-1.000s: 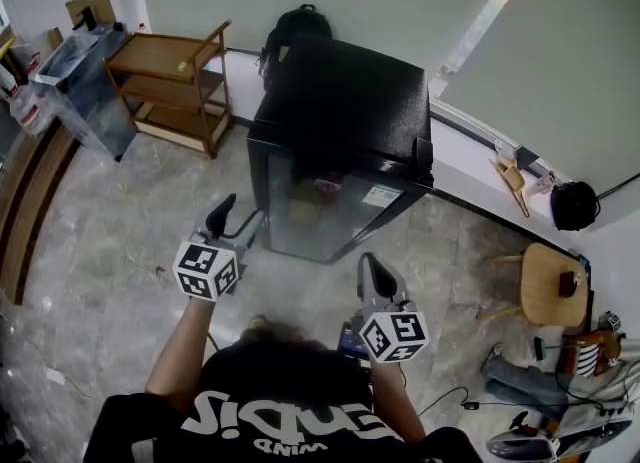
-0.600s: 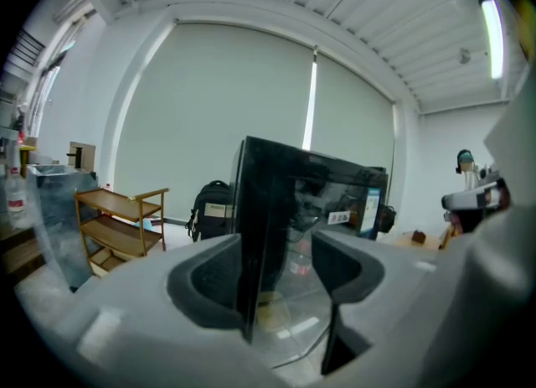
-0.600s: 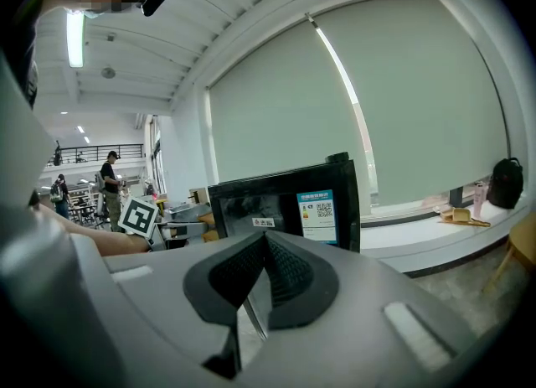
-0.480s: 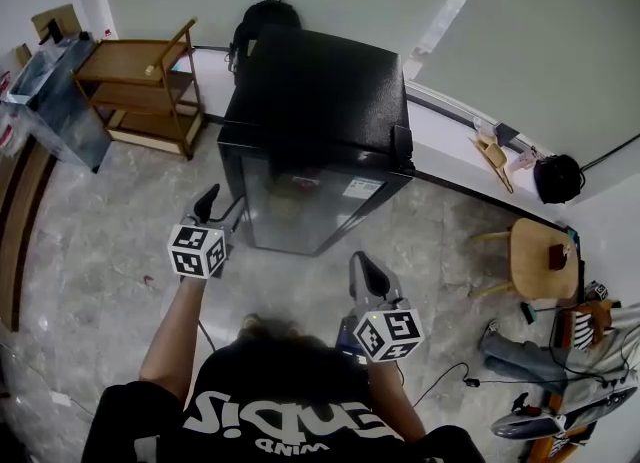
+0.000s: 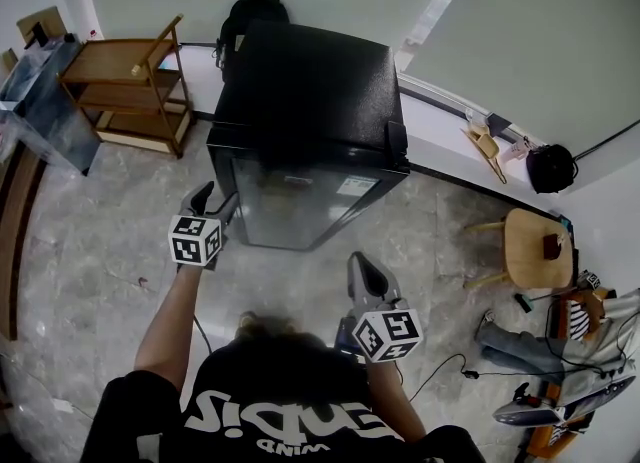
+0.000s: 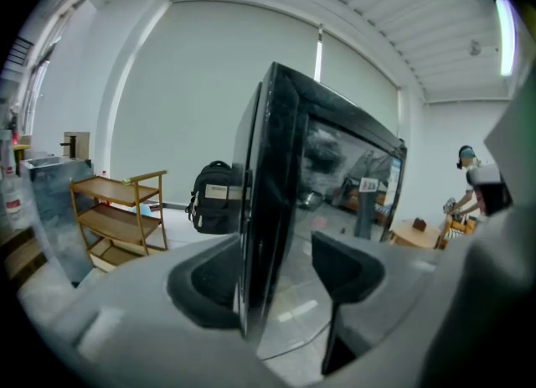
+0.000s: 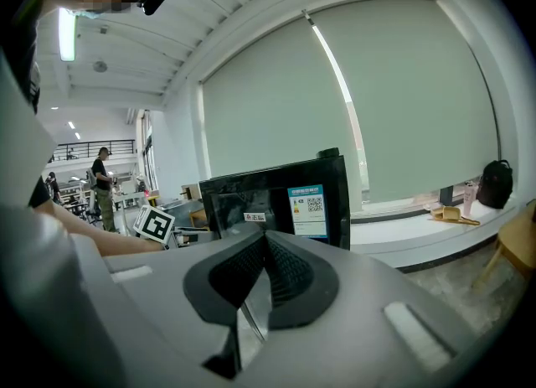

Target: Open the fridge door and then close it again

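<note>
Two grippers sit nearest us. The right gripper (image 5: 362, 264) hangs at about one o'clock with its jaws pressed together on nothing. The left gripper (image 5: 218, 198) reaches out at about eleven o'clock, jaws spread to either side of the free edge (image 6: 270, 210) of the door (image 5: 300, 201). One jaw is tucked behind that edge, and the other stands off the glass front, so nothing is clamped yet. At twelve o'clock stands the fridge (image 5: 310, 81), black, with its door facing us and looking shut or very nearly so. We cannot tell whether a gap has opened. We judge the opening pull has not really begun. The main risk is that the spread jaws slide off the narrow edge if we pull before closing them, or that a pad skids on the smooth glass. A hard tug against the seal might drag the small fridge across the floor instead of freeing the door. The hinge seems to be on the right, so the door may swing towards the idle right gripper and strike it unless we draw that one back. Closing too briskly could rattle the glass. By our count there are two grippers, one fridge and one door. Farther off there is one backpack (image 5: 250, 11) at eleven o'clock behind the fridge, one shelf (image 5: 125, 81) at ten and one stool (image 5: 535, 251) at three.
</note>
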`<state>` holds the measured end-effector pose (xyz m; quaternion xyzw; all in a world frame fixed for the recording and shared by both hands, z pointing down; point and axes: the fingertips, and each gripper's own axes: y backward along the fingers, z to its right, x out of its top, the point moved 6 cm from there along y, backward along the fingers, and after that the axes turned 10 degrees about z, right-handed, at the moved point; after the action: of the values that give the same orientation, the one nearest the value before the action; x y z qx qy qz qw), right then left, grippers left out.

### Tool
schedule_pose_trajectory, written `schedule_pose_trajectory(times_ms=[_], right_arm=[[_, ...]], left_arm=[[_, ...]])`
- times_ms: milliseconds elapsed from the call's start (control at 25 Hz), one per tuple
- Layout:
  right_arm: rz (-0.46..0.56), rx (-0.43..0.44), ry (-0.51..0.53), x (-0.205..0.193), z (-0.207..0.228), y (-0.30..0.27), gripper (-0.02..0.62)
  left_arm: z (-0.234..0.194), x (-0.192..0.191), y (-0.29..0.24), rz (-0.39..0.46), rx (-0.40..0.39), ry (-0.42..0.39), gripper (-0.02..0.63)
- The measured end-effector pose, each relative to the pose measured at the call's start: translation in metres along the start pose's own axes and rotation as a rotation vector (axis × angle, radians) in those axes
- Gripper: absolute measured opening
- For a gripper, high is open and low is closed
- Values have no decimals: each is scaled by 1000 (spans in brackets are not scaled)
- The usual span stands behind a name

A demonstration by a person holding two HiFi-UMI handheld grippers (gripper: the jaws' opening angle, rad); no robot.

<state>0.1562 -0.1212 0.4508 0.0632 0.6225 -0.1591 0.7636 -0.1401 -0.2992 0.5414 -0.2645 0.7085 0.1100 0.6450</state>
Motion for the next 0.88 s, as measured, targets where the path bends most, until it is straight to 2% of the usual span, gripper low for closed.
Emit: schedule_pose_trajectory(times_ms=[360, 480, 760, 880], right_arm=[[-7, -18, -3, -1, 4, -1, 0], [-11, -22, -3, -2, 5, -2, 0], [-15, -17, 1, -5, 3, -5, 0], [-16, -20, -1, -5, 5, -5, 0]], left_arm=[[-5, -3, -14, -6, -61, 30, 259], [-6, -3, -16, -9, -75, 18, 256], [-9, -1, -23, -16, -62, 13, 241], [-12, -2, -23, -12, -54, 22, 213]])
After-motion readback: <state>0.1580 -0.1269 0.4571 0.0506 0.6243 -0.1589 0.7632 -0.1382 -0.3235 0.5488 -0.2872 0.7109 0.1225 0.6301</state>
